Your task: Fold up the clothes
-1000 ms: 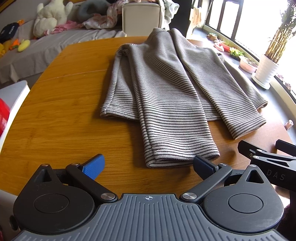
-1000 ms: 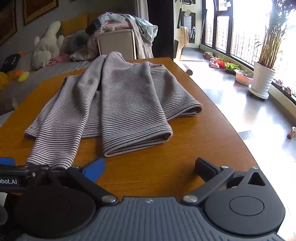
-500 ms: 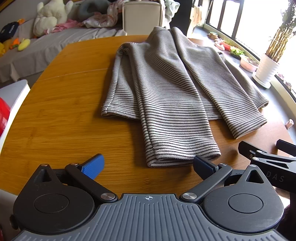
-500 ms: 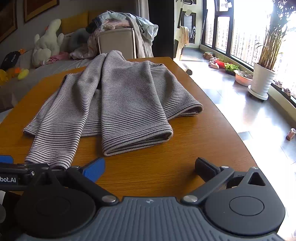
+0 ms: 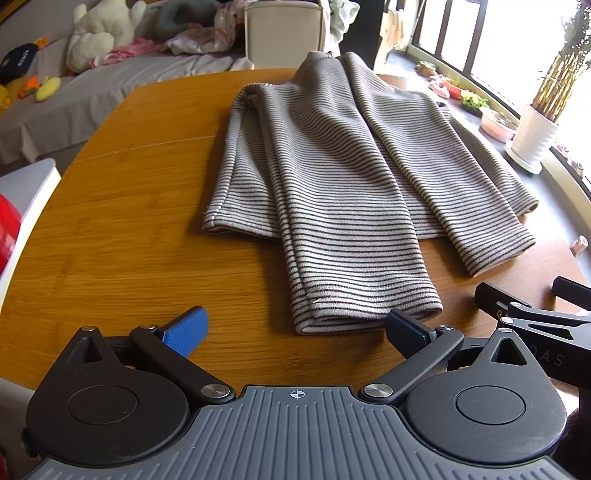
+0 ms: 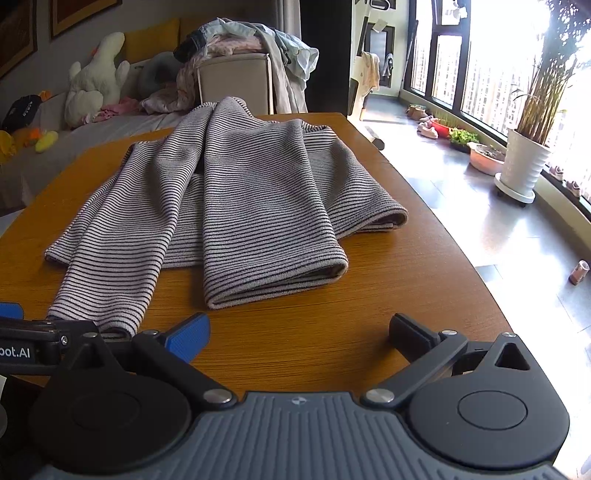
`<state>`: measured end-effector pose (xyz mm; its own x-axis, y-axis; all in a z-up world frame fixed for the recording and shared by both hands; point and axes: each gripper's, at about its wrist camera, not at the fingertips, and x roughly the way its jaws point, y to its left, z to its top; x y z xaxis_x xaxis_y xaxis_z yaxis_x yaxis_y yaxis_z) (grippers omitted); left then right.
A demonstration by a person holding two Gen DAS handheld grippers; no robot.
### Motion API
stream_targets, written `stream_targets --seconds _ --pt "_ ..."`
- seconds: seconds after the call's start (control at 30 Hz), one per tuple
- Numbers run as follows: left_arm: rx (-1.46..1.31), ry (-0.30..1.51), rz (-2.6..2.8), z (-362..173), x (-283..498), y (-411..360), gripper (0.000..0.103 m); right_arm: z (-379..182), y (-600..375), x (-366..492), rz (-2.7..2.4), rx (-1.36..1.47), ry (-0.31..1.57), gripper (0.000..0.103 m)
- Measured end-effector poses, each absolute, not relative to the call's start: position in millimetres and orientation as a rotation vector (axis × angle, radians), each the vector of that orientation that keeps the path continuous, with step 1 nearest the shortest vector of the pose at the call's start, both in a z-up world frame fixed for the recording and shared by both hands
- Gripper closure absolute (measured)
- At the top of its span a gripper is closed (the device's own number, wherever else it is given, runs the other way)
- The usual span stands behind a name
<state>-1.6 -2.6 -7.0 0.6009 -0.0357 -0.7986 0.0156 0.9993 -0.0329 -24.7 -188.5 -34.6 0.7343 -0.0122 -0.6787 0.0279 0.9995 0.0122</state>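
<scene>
A grey sweater with thin dark stripes (image 5: 332, 177) lies flat on the round wooden table (image 5: 122, 229), both sleeves folded down over its body. My left gripper (image 5: 295, 325) stands open just short of the near cuff of the left sleeve, nothing between its fingers. In the right wrist view the same sweater (image 6: 236, 199) spreads ahead, and my right gripper (image 6: 299, 332) is open above bare wood, a little short of the right sleeve's cuff. The right gripper (image 5: 532, 314) shows at the right edge of the left wrist view; the left gripper (image 6: 22, 328) shows at the left edge of the right wrist view.
A beige hamper piled with clothes (image 6: 236, 74) stands beyond the table's far edge. A grey sofa with plush toys (image 5: 96, 33) is at the back left. A potted plant (image 6: 524, 162) stands by the windows on the right. A white object (image 5: 26, 195) sits left of the table.
Both grippers have eased slightly toward the sweater's near cuffs. The sweater has not moved and both grippers stay open.
</scene>
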Motion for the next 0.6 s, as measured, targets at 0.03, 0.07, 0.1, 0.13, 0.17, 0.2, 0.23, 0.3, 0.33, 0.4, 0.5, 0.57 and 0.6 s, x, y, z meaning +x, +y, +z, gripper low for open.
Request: stream_targets --seconds 0.03,0.07,0.1,0.13,0.17,0.2,0.23,0.3,0.33,0.4,0.5,0.57,0.6 --pt "-0.023 0.926 -0.030 -7.1 -1.7 -2.7 0.000 -34.4 -188.4 -24.6 -0.022 0.021 0.746 0.000" --pt "-0.023 0.926 -0.030 -7.0 -1.7 -2.7 0.000 -34.2 -188.4 -24.4 -0.022 0.021 0.746 0.000" --pt "-0.023 0.926 -0.030 -6.9 -1.3 -2.7 0.000 -34.0 -188.4 -24.3 -0.022 0.020 0.746 0.000" --pt "-0.023 0.926 -0.030 -6.8 -0.9 -2.8 0.000 -33.8 -188.4 -24.2 -0.022 0.019 0.746 0.000" --pt "-0.023 0.926 -0.030 -6.8 -0.8 -2.9 0.000 -33.7 -188.4 -24.0 -0.022 0.019 0.746 0.000" --pt "-0.022 0.926 -0.030 -7.0 -0.9 -3.0 0.000 -33.5 -188.4 -23.9 -0.022 0.018 0.746 0.000" --pt "-0.022 0.926 -0.030 -7.2 -1.0 -3.2 0.000 -33.3 -188.4 -23.7 -0.022 0.017 0.746 0.000" --pt "-0.022 0.925 -0.030 -7.5 -1.3 -3.4 0.000 -32.9 -188.3 -23.5 -0.022 0.016 0.747 0.000" --pt "-0.021 0.925 -0.029 -7.6 -1.4 -3.7 0.000 -32.8 -188.3 -23.4 -0.022 0.016 0.746 0.000" --pt "-0.021 0.925 -0.029 -7.9 -1.8 -4.3 0.000 -32.7 -188.0 -23.2 -0.022 0.016 0.746 0.000" --pt "-0.020 0.925 -0.029 -8.0 -2.2 -4.7 0.000 -32.5 -187.7 -23.0 -0.022 0.015 0.746 0.000" --pt "-0.020 0.924 -0.028 -8.0 -2.5 -4.8 0.000 -32.4 -187.5 -22.9 -0.022 0.015 0.746 0.000" --pt "-0.019 0.925 -0.028 -7.2 -1.3 -4.4 0.000 -32.4 -187.4 -22.8 -0.022 0.015 0.746 0.000"
